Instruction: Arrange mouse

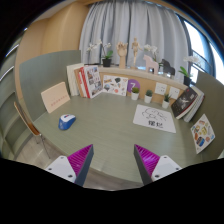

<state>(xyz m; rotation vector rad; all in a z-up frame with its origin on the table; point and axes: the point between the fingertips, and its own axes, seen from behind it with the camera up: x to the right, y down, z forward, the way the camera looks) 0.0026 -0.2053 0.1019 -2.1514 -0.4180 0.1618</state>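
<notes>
Mouse (67, 122) well beyond tool (114, 160) — fingers apart.

Hand-held gripper (113, 163) fingers apparently spread, nothing between.

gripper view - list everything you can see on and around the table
table: one, grey-green, under everything.
mouse: one, blue and white, on the table ahead and left of the fingers.
printed mat: one, white, on the table ahead and right of the fingers.
leaning boards and books: several, white and tan, along the table's far left.
small pots: a few, along the far edge.
picture book: one, pale, at the table's right end.
curtains: pale, behind the table.
gripper: one; fingers with magenta pads, open, nothing between them.
</notes>
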